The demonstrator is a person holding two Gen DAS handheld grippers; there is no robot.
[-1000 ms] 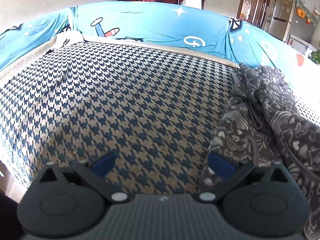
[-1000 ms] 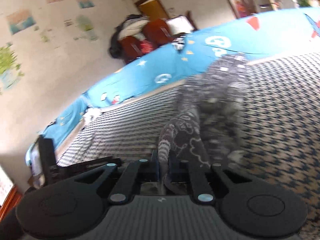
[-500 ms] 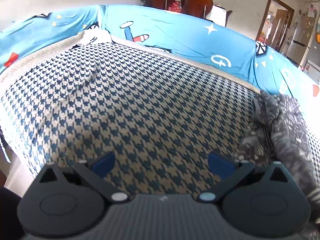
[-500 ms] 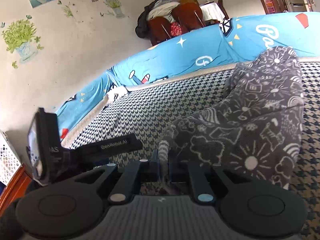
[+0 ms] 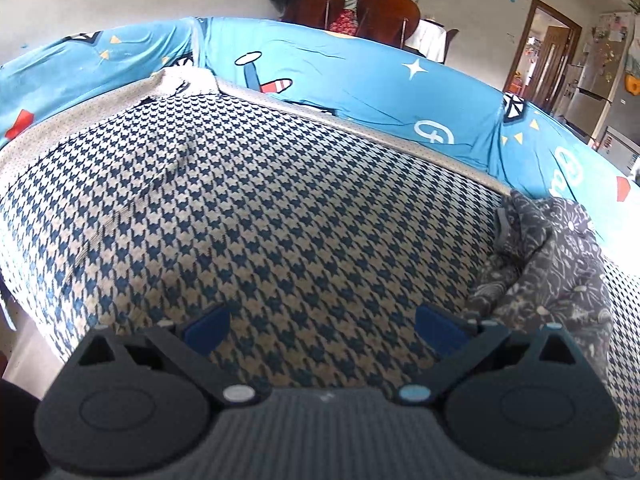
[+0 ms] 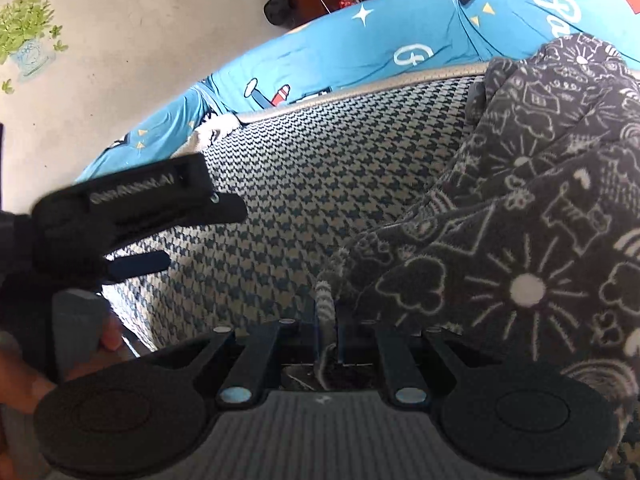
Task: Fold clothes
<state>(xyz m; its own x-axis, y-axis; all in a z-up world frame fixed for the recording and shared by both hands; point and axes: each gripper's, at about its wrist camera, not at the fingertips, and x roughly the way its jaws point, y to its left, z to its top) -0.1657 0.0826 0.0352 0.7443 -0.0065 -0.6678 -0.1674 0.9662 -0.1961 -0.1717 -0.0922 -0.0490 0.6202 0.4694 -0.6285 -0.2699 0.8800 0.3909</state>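
A dark grey garment (image 6: 532, 216) with white doodle prints lies bunched on the houndstooth seat cover (image 6: 328, 168). My right gripper (image 6: 328, 312) is shut on its striped edge, which pokes up between the fingers. In the left wrist view the same garment (image 5: 560, 256) sits at the right, just beyond the right blue pad. My left gripper (image 5: 322, 322) stands open over bare houndstooth cover (image 5: 240, 208) with nothing between its pads. The left gripper (image 6: 132, 216) also appears at the left of the right wrist view, held by a hand (image 6: 24, 376).
A blue cartoon-print sofa back (image 5: 360, 76) rims the seat on the far and left sides. The seat's front edge (image 5: 24, 296) drops off at the left. Brown chairs (image 5: 352, 8) with clothes stand behind the sofa, and a doorway (image 5: 548, 60) and fridge (image 5: 596, 80) are at the right.
The right gripper has pulled the garment's edge toward the near side, spreading it low over the seat. The left gripper has drifted left, so the garment now sits further right in its view.
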